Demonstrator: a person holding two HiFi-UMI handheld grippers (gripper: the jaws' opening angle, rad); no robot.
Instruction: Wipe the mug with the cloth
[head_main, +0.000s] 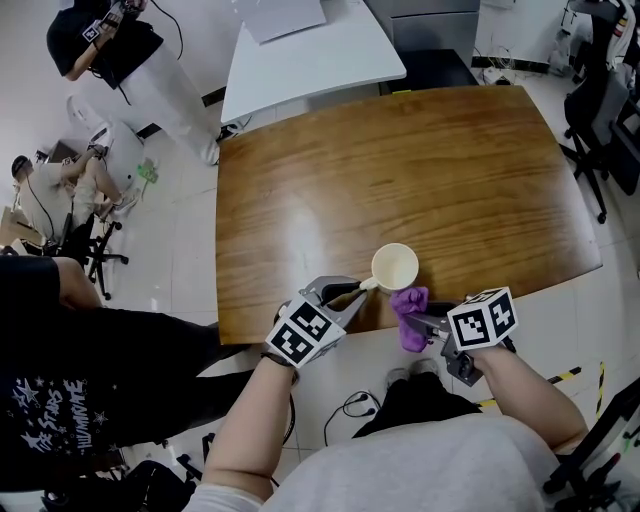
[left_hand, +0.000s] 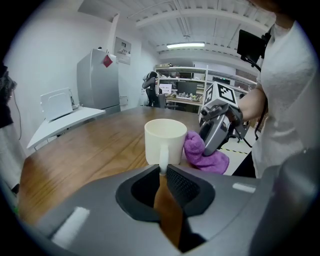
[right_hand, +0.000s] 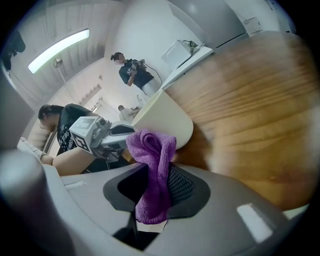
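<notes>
The cream mug (head_main: 395, 268) stands upright on the wooden counter (head_main: 400, 170), close to the counter's near edge, in the lower centre of the head view. Its handle (left_hand: 163, 156) points to the lower left of that view, toward the left gripper (head_main: 360, 288).

In the left gripper view the two jaws are closed on the handle. The thin white loop sits pinched between their ribbed pads, and the mug body rises just beyond them at the centre of the frame.

The right gripper (head_main: 422, 320) comes in from the lower right of the head view. Its jaws are clamped on a purple cloth (head_main: 410, 312). In the right gripper view the cloth hangs down between the pads, and its bunched upper end pokes out past the jaw tips. That bunched end lies against the mug's outer wall on the side away from the handle. In the left gripper view it sits just right of the mug, low down near the counter surface.

The two grippers face each other across the mug, each with its marker cube uppermost.

Beyond the counter, a white table (head_main: 310, 50) fills the upper centre of the head view. A person (head_main: 100, 40) in a dark top stands at the upper left. Office chairs (head_main: 600, 110) sit along the right edge.
</notes>
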